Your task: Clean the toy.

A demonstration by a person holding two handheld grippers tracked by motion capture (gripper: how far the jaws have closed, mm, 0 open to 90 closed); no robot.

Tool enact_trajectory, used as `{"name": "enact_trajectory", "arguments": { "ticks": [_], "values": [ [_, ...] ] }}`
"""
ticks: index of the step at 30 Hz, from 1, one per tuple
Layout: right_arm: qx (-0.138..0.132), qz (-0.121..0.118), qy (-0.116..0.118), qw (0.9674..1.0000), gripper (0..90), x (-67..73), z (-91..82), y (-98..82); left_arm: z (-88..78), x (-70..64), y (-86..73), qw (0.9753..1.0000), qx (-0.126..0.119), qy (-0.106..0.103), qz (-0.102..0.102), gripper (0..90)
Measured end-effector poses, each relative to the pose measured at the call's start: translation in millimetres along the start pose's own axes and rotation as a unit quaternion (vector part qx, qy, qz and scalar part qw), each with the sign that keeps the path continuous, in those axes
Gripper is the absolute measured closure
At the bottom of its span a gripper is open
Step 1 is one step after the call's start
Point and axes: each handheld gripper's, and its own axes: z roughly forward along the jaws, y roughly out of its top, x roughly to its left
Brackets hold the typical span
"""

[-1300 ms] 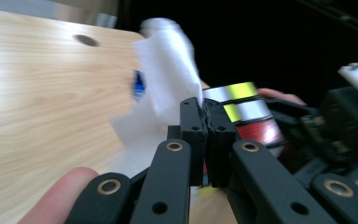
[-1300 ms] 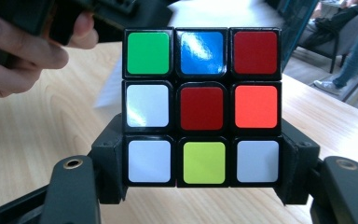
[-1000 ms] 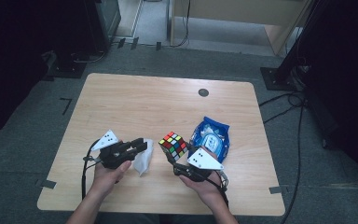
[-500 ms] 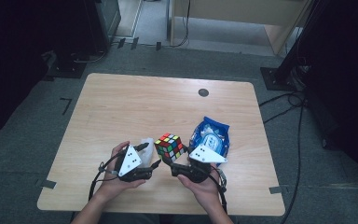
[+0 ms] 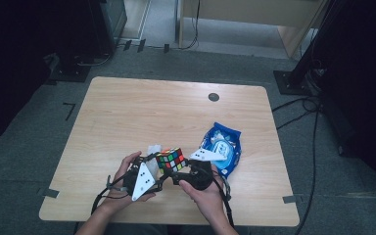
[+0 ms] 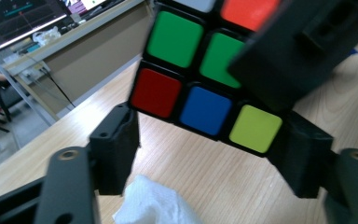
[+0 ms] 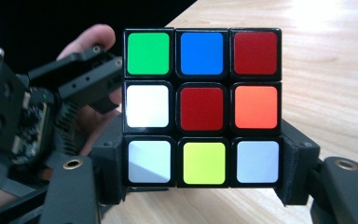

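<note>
A scrambled Rubik's cube [image 5: 170,160] hangs just above the front of the wooden table [image 5: 142,107]. My right gripper [image 5: 177,174] is shut on it. In the right gripper view the cube [image 7: 201,107] sits with its bottom row between the jaws of the right gripper [image 7: 201,163]. My left gripper [image 5: 159,170] meets it from the left. Its jaws have just been closing, and in the left gripper view the tips of the left gripper [image 6: 209,135] bear on the two lower corners of the cube [image 6: 191,74].
A crumpled white tissue [image 5: 154,148] lies on the table behind the left hand and shows as tissue [image 6: 154,205] under the jaws. A blue wipes packet [image 5: 223,147] lies right of the cube. A small black disc [image 5: 214,97] sits near the far edge.
My left gripper has let go of the white tissue and moved right to the cube. The right gripper and the cube have hardly moved.
</note>
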Motion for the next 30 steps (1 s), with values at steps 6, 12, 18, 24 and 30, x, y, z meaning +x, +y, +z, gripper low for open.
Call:
{"name": "enact_trajectory", "arguments": {
  "ticks": [6,12,18,24,30],
  "values": [
    [0.025,0.024,0.011,0.9993,34.3,-4.5,2.5,1.0,1.3,-1.5,-3.6,1.0,0.005,-0.003,0.006,34.1],
    [0.054,0.032,0.027,0.9976,34.3,-8.6,3.2,4.0,-0.7,0.2,-4.0,0.9998,0.005,-0.018,-0.003,32.2],
    [0.053,0.043,0.045,0.9967,34.2,-10.7,3.1,5.7,-4.1,2.7,-4.4,0.9996,-0.001,-0.025,-0.015,32.4],
    [0.036,0.048,0.049,0.997,34.0,-11.1,3.3,5.6,-4.9,4.5,-5.3,0.9992,-0.005,-0.029,-0.027,32.6],
    [0.011,0.075,0.056,0.9956,34.0,-14.7,-0.5,5.8,-4.3,3.2,-4.4,0.9987,-0.008,-0.036,-0.036,32.7]
  ]
}}
